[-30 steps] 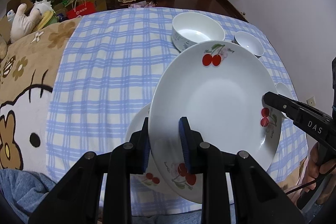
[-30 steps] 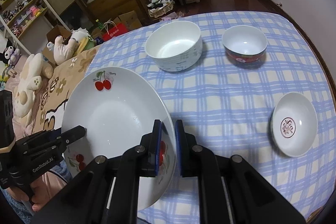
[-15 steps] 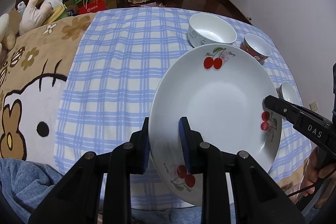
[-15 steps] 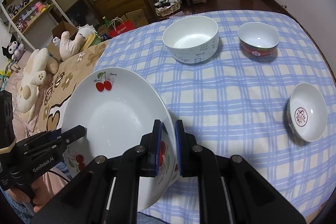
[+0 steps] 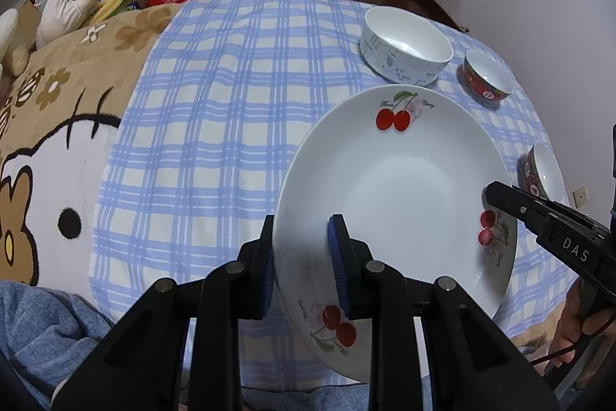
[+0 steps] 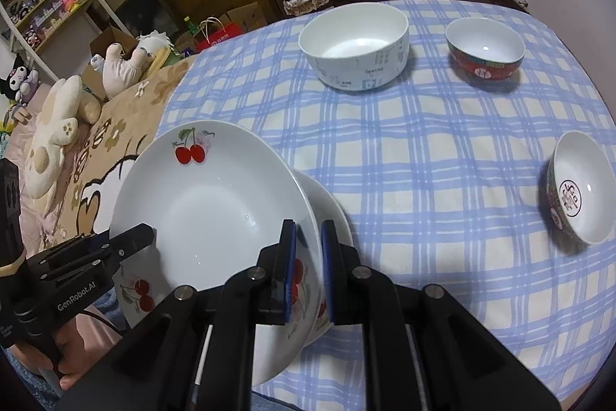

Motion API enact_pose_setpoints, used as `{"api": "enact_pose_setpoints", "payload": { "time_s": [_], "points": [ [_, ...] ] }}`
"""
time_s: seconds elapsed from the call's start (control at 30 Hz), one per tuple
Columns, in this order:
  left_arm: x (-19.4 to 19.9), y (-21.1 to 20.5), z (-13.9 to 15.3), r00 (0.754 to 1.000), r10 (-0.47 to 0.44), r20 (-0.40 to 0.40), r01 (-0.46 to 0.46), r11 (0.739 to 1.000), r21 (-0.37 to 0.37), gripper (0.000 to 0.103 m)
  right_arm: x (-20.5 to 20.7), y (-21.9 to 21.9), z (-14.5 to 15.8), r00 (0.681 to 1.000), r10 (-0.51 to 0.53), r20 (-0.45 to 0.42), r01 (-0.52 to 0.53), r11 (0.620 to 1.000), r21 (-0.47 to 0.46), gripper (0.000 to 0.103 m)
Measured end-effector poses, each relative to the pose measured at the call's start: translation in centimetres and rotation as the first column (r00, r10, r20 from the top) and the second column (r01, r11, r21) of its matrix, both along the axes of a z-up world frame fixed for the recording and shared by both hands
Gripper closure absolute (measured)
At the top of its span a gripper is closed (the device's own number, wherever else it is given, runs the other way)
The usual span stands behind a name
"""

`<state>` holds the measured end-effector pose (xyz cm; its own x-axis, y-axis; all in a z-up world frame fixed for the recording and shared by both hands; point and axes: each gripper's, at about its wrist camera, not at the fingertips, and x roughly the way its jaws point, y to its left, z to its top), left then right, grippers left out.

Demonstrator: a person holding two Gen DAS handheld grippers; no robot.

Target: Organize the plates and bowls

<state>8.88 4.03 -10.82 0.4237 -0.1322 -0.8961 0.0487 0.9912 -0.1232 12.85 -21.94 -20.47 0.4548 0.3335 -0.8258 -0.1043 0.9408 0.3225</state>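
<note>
Holding the cherry plate (image 5: 396, 187) by its rim, the left gripper (image 5: 302, 257) and right gripper (image 6: 308, 268) both pinch it between their fingers, because it looks hard, slippery and easy to break.

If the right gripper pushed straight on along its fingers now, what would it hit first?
The right gripper is shut on the cherry plate. A second plate shows just under and past the fingertips, so that likely comes first, then the checked cloth. The depth between the two plates is unclear.
</note>
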Motion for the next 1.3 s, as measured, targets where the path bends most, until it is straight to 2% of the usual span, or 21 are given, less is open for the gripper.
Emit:
{"api": "enact_pose_setpoints", "payload": {
  "time_s": [0.6,1.13,1.3],
  "points": [
    [1.4,-0.2,-4.0,0.996,-0.001,-0.087,0.002,1.0,0.011,0.077,1.0,0.0,-4.4,0.998,-0.021,-0.064,0.021,1.0,-0.006,0.088],
    [2.9,-0.1,-6.1,0.99,0.023,-0.141,-0.023,1.0,0.007,0.074,1.7,0.5,-5.7,0.997,-0.033,-0.066,0.032,0.999,-0.017,0.088],
    [3.2,0.0,-6.3,0.991,0.03,-0.133,-0.026,0.999,0.026,0.074,1.8,0.9,-6.2,0.997,-0.035,-0.073,0.034,0.999,-0.015,0.088]
  ]
}}
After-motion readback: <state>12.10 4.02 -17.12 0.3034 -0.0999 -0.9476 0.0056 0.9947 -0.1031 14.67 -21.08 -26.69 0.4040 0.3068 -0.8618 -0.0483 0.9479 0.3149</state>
